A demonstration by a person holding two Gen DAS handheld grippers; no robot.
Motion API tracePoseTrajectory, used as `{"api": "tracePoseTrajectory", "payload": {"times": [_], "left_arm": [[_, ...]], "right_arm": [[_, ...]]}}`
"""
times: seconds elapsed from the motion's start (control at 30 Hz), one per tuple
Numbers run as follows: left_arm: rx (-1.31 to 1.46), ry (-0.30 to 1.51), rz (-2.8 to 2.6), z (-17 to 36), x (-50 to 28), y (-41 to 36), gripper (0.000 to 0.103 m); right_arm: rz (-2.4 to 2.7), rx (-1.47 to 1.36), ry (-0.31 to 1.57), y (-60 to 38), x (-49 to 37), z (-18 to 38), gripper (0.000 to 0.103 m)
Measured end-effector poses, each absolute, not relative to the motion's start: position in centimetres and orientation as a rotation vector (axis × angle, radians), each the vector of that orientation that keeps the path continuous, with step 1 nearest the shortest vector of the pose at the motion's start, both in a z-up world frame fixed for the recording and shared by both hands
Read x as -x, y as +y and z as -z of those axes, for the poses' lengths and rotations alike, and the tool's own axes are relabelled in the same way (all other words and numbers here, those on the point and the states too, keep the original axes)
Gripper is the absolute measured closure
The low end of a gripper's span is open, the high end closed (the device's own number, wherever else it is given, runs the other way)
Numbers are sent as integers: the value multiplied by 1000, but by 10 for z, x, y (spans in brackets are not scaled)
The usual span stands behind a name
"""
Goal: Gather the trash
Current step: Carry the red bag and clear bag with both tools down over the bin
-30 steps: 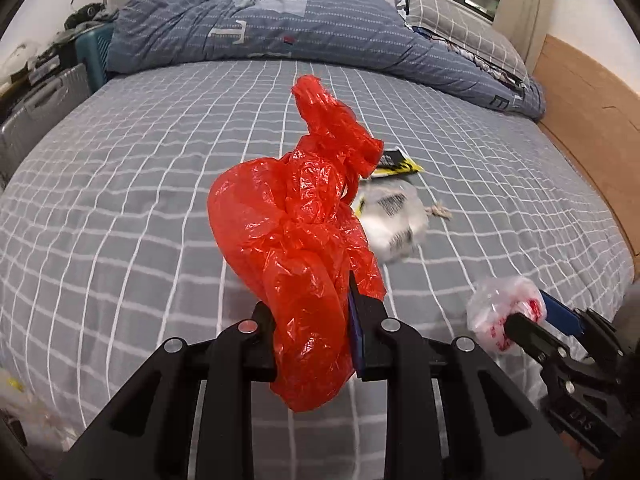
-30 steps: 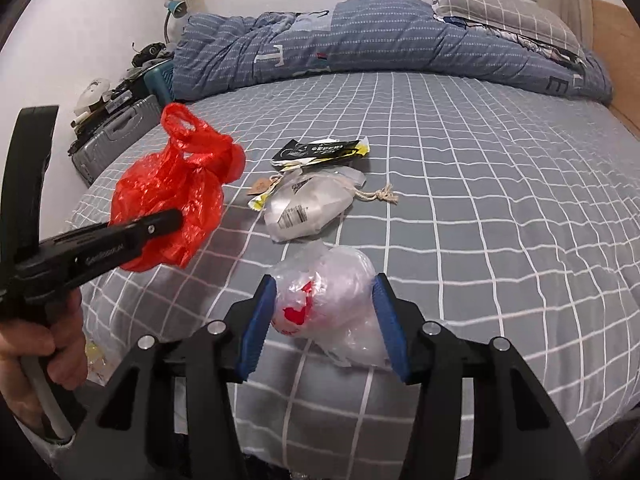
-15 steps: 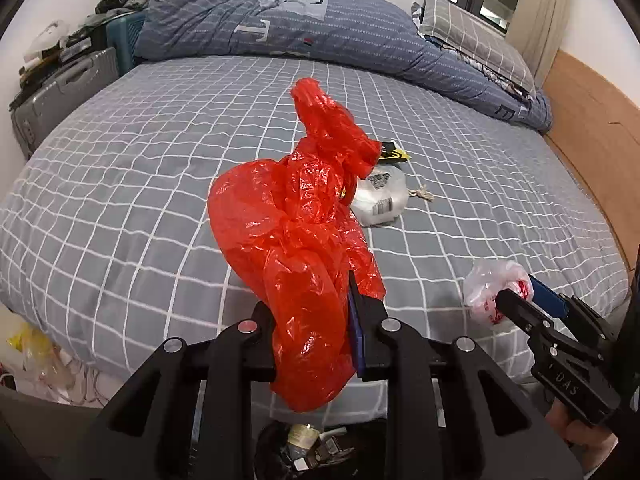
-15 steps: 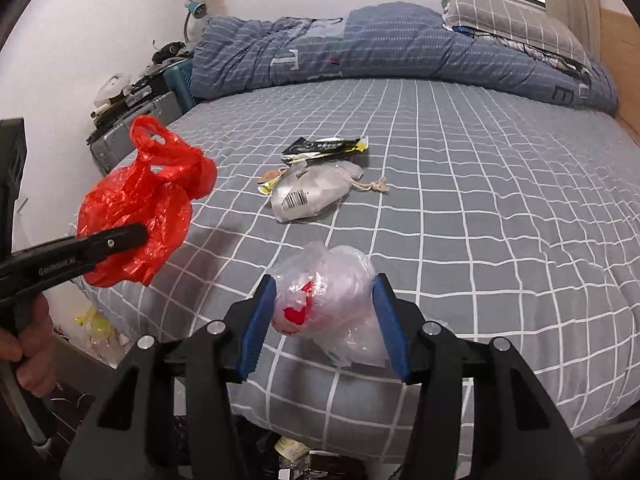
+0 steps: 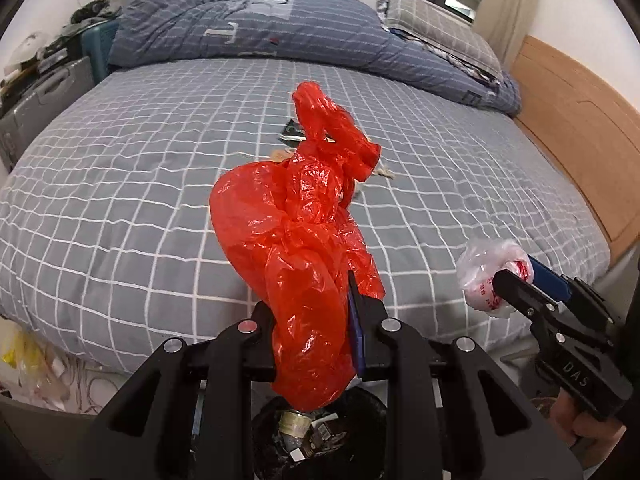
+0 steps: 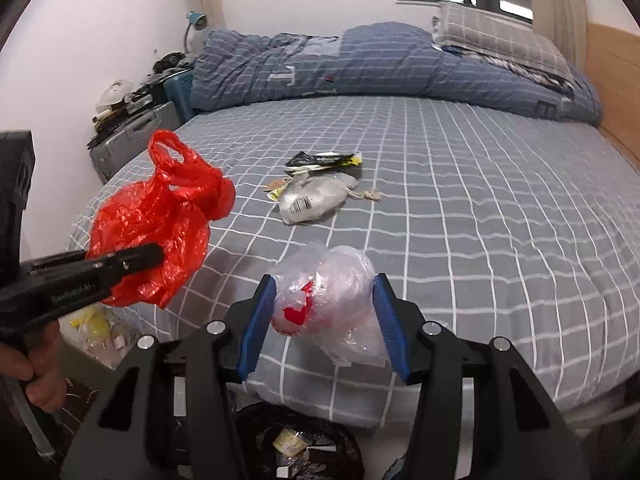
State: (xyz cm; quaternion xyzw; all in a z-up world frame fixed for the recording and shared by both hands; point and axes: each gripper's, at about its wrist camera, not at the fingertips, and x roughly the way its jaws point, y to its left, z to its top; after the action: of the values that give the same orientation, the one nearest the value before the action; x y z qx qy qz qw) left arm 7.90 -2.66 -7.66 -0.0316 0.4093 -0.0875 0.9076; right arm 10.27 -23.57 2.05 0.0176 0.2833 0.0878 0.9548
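My left gripper (image 5: 314, 320) is shut on a crumpled red plastic bag (image 5: 296, 236), held in the air off the foot of the bed; the bag also shows in the right wrist view (image 6: 156, 220). My right gripper (image 6: 324, 308) is shut on a crumpled clear plastic bag with red print (image 6: 328, 300), which also shows in the left wrist view (image 5: 490, 274). A black-lined trash bin (image 5: 320, 436) with rubbish inside stands on the floor below both grippers, and shows in the right wrist view (image 6: 300, 444). A grey pouch (image 6: 314, 198) and a black-yellow wrapper (image 6: 322, 160) lie on the bed.
The bed with a grey checked sheet (image 6: 480, 220) fills the view, with a blue duvet (image 6: 360, 64) and pillow (image 6: 496, 36) at its far end. A grey suitcase (image 6: 132, 132) and clutter stand at the left. Yellow litter (image 5: 20, 352) lies on the floor. A wooden panel (image 5: 580, 120) runs along the right.
Both grippers have pulled back from the bed with their bags. The trash bin has come into view below them. The trash on the bed looks farther away.
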Motion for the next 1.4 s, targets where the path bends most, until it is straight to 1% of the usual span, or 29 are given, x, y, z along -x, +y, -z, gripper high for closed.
{"api": "tracePoseTrajectory", "payload": {"times": [0.33,0.87,1.2,1.4], "left_arm": [[100,877,257,95,-54,-26,80],[169,933,197,120,14,0,80],[168,1053,201,169,53,-4,80],[184,1106,195,188,69,-4,80]], "right_arm": [[-119,-33,625,-227,-66,-13,55],[-205,8,701,-188,-28,26,55],[-234,-16,804,-187,-5,68,55],[-231,-15,838,-188,6,87,55]]}}
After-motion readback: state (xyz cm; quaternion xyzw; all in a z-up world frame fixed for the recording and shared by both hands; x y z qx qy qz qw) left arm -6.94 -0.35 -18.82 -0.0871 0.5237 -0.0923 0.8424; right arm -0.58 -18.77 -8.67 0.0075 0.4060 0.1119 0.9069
